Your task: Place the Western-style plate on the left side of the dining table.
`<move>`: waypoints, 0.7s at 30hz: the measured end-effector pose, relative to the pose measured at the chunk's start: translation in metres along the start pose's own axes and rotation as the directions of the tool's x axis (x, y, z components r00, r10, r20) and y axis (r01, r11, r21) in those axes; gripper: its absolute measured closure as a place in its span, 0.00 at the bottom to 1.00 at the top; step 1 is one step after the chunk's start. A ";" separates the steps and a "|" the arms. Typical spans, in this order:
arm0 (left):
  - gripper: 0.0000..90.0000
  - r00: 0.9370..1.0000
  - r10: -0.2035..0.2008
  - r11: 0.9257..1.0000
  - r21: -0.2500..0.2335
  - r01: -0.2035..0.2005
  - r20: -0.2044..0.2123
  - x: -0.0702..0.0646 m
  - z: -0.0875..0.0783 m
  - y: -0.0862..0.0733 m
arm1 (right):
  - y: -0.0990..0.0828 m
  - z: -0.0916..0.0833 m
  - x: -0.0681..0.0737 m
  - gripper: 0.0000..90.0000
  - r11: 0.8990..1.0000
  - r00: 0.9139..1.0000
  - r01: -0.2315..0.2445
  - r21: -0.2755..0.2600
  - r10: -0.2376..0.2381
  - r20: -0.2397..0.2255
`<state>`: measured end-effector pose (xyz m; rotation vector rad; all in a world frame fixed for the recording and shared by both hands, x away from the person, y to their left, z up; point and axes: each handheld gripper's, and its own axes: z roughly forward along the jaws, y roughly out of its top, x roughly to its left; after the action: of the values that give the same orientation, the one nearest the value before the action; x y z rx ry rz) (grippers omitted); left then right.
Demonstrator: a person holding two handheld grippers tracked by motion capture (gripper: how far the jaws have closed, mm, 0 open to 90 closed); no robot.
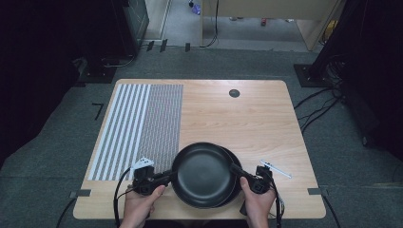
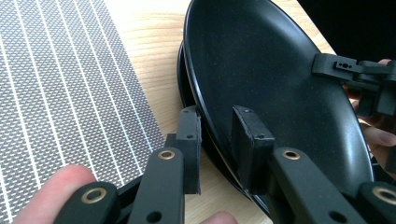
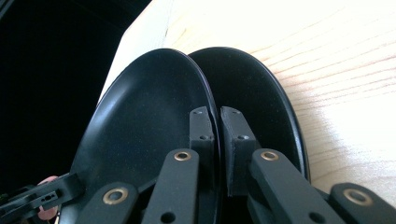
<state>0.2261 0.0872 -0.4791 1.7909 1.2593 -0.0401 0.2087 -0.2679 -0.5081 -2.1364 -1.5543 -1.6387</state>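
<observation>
Both tongs grip the upper black plate (image 1: pixel 202 174) by opposite rims: left tongs (image 1: pixel 167 176), right tongs (image 1: pixel 236 169). The lower plate (image 1: pixel 234 159) lies beneath on the desk (image 1: pixel 247 118).

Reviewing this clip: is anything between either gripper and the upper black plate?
Nothing visible. The left gripper and the right gripper each straddle the rim of the upper black plate, above the lower plate.
</observation>
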 end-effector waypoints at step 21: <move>0.83 1.000 -0.019 0.998 -0.063 0.018 -0.012 0.009 -0.017 0.028 | 0.021 0.011 0.031 0.94 1.000 0.999 0.025 -0.001 -0.025 -0.028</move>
<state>0.2441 0.1039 -0.4563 1.7280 1.2725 0.0002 0.2297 -0.2512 -0.4795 -2.0939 -1.5791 -1.6690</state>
